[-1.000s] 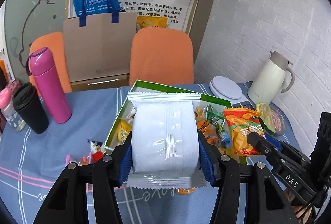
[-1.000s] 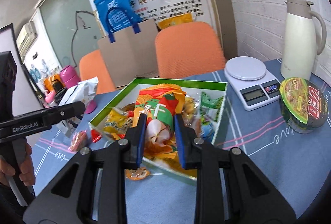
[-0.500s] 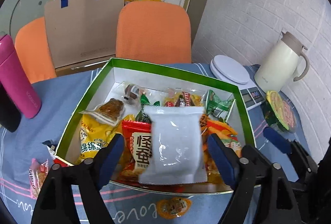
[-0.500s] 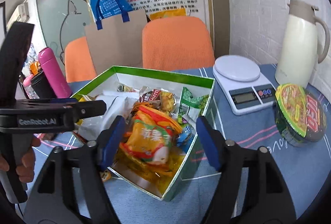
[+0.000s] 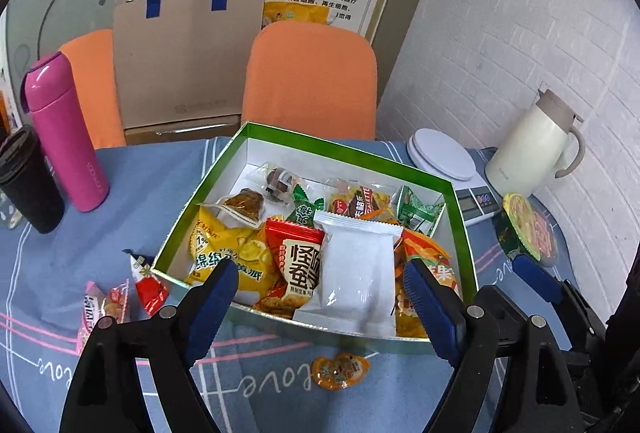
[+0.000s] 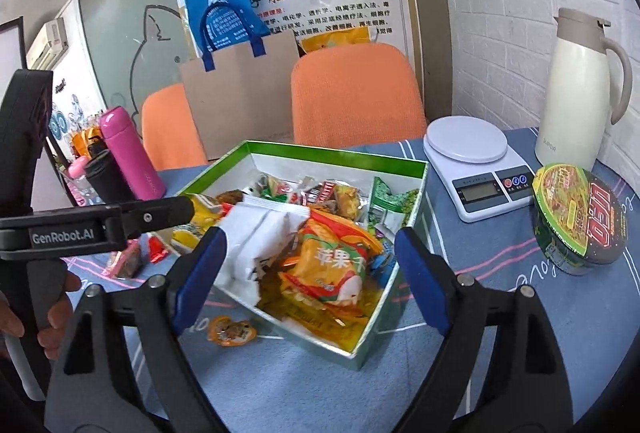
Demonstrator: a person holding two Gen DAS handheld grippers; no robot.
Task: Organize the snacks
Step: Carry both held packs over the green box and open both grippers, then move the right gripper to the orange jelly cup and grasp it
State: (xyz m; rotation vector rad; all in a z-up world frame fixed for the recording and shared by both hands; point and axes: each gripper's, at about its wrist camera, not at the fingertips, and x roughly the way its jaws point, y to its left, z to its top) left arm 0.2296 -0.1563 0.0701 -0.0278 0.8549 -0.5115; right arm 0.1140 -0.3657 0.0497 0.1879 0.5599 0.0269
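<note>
A green-rimmed box (image 5: 352, 155) (image 6: 362, 347) sits mid-table, filled with several snack packets. A white packet (image 5: 354, 273) (image 6: 260, 237) lies on top near the box's front edge, beside an orange packet (image 6: 332, 265) (image 5: 424, 265). My left gripper (image 5: 320, 293) hovers open just in front of the box, nothing between its fingers. My right gripper (image 6: 308, 273) is open too, above the box's near corner, empty. Loose snacks lie on the cloth: a small orange jelly (image 5: 340, 369) (image 6: 232, 331) and red and pink wrappers (image 5: 148, 281) left of the box.
A pink flask (image 5: 64, 137) and black cup (image 5: 28, 181) stand at the left. A white scale (image 6: 476, 157), cream jug (image 6: 580, 93) and noodle bowl (image 6: 580, 217) stand right. Orange chairs (image 5: 312, 81) and a paper bag (image 5: 184, 61) are behind. A hand (image 6: 24, 313) holds the left gripper's handle.
Both grippers opened and dropped their packets into the box: the left let go of the white packet, the right the orange one. Both then drew back slightly.
</note>
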